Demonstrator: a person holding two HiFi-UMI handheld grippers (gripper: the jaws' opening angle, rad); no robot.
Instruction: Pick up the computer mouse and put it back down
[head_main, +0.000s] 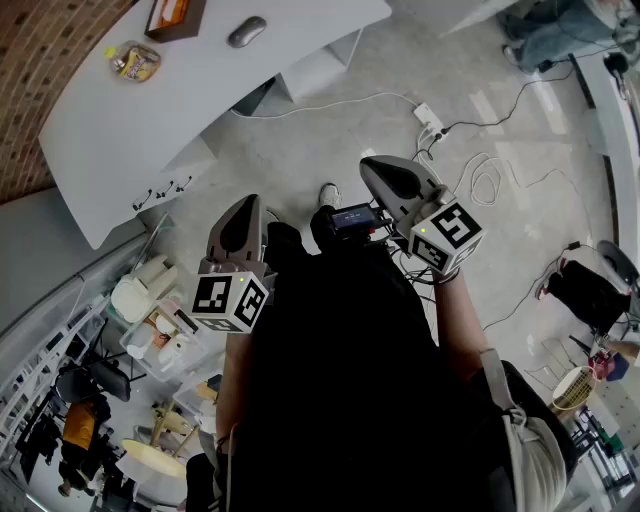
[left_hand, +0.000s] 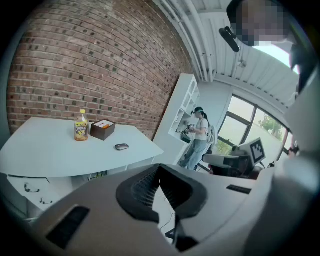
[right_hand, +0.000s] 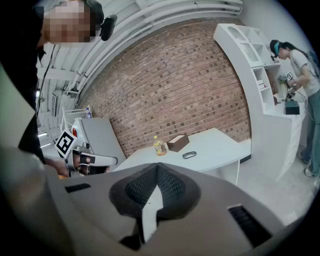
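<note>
Since left gripper (head_main: 243, 205) and right gripper (head_main: 375, 168) hang clenched and empty, step toward the computer mouse (head_main: 247, 31) at eleven o'clock, then open one over it.

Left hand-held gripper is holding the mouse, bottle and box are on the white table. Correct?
Not quite. The mouse is not held: it lies on the white table, just right of the box, with the bottle on the box's other side. The left hand-held gripper is shut on nothing, well short of the table. The left gripper view shows this.
</note>
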